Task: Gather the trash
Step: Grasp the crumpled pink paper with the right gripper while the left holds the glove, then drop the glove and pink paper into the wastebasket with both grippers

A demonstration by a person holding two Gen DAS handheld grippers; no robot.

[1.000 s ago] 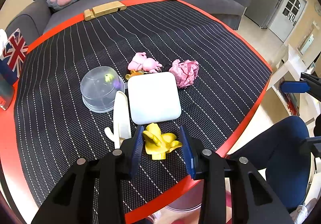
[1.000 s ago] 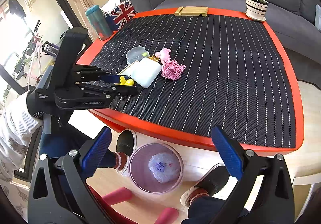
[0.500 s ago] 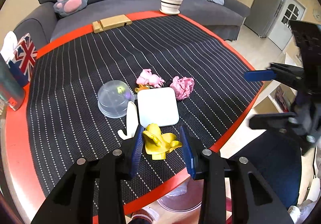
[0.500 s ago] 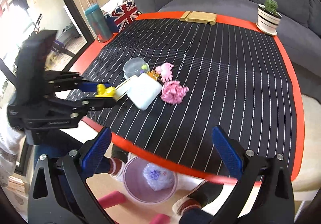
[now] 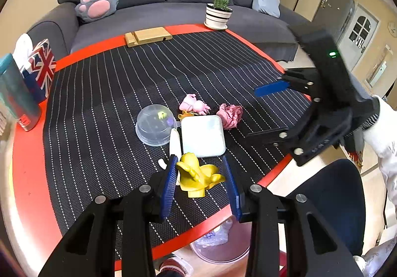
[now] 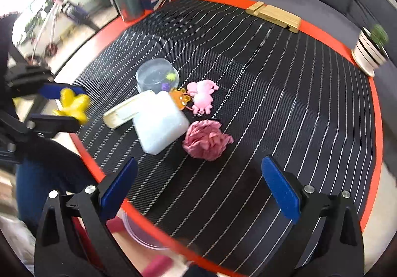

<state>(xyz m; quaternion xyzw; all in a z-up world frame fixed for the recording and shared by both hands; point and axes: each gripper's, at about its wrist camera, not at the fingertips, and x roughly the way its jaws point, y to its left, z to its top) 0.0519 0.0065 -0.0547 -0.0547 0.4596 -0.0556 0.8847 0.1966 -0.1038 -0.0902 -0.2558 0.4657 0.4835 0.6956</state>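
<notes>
My left gripper [image 5: 199,177] is shut on a yellow banana-peel piece [image 5: 196,176] and holds it above the table's near edge; it also shows in the right wrist view [image 6: 73,103]. My right gripper [image 6: 198,185] is open and empty, over the table edge just short of a crumpled pink paper ball [image 6: 206,140], which also shows in the left wrist view [image 5: 230,115]. A pink bin [image 5: 220,244] with a clear bag of trash in it stands on the floor below the table edge.
On the striped mat lie a white square box [image 5: 203,135], a clear dome lid [image 5: 155,124], a cream flat piece [image 5: 174,142], a pink pig toy [image 5: 194,105] and an orange charm [image 6: 180,97]. A wooden stand [image 5: 147,36], potted cactus [image 5: 218,13], flag box [image 5: 41,68] and teal bottle [image 5: 15,95] stand at the edges.
My left gripper has lifted and drawn back toward the table edge with the yellow peel. My right gripper has swung up from over the bin toward the pink paper ball.
</notes>
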